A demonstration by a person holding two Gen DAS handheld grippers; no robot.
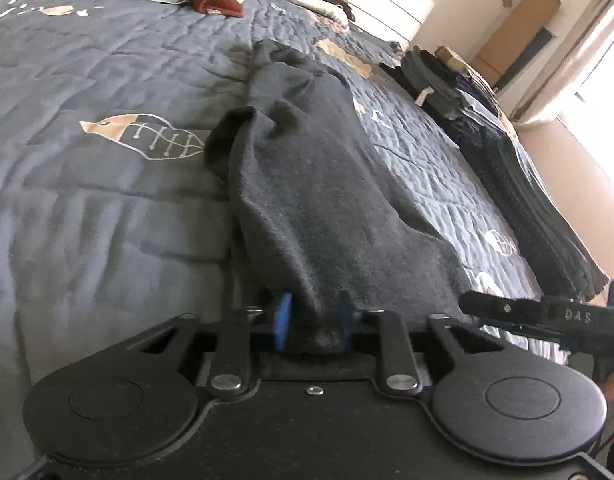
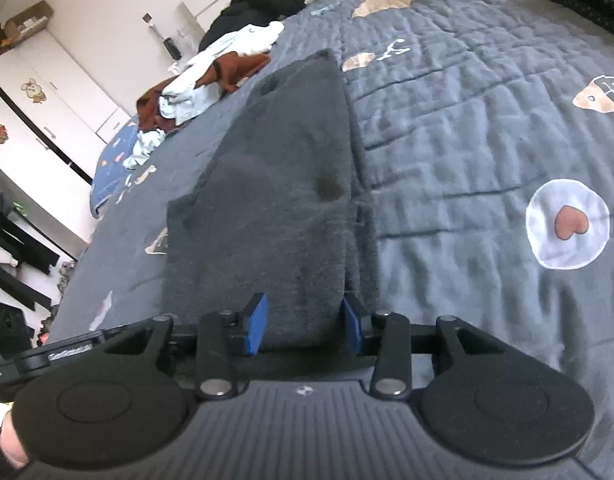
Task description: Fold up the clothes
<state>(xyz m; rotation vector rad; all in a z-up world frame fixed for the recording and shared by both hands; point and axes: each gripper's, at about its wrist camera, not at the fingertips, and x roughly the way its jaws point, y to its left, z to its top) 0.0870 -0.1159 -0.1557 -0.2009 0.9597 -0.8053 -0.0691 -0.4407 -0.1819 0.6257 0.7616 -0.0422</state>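
left grip (image 1: pixel 313 322): my pads pinch a bunched edge of the grey garment (image 1: pixel 307 184).
right grip (image 2: pixel 305 326): pads either side of its near edge, gap visible; can't tell if clamped.
garment: on the quilt (image 1: pixel 87 208), lengthwise, partly doubled.
progress: folded stack (image 1: pixel 507 152) right of garment; loose pile (image 2: pixel 211 80) beyond it awaits.
left view only: stack.
right view only: wardrobe (image 2: pixel 47 92).

Fuzzy matt garment (image 1: pixel 327 200), quilted bedspread (image 1: pixel 107 60)
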